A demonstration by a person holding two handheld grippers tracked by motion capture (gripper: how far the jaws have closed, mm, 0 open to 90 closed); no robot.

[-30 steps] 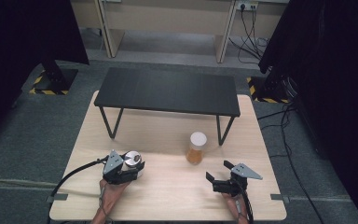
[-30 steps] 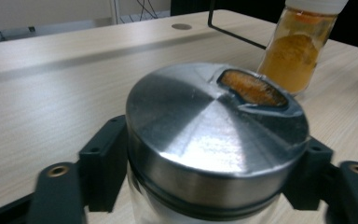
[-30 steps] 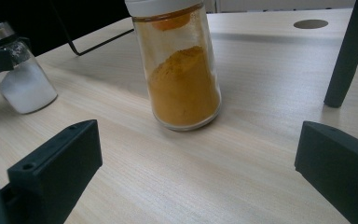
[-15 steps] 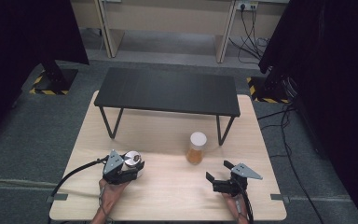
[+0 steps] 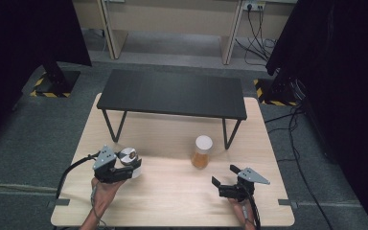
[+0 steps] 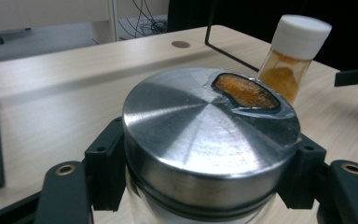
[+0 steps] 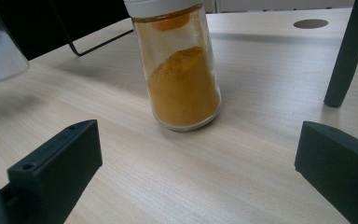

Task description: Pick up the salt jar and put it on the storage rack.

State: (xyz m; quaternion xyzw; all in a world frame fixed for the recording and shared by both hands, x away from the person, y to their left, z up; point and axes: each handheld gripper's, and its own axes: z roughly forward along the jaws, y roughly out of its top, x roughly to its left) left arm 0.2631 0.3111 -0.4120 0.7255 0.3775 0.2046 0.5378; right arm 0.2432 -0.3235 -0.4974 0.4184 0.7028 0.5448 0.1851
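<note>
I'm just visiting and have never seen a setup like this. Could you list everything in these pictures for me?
Metal-lidded jar: one, silver lid, clear glass, near left of table, clamped in the left gripper.
Spice jar: one, white cap, orange powder, standing mid-table.
Black shelf: one, on thin legs, far half of table.
Table: one, light wood.
Floor: grey carpet.
Left gripper: black, shut on the metal-lidded jar.
Right gripper: black, open, short of the spice jar.
</note>
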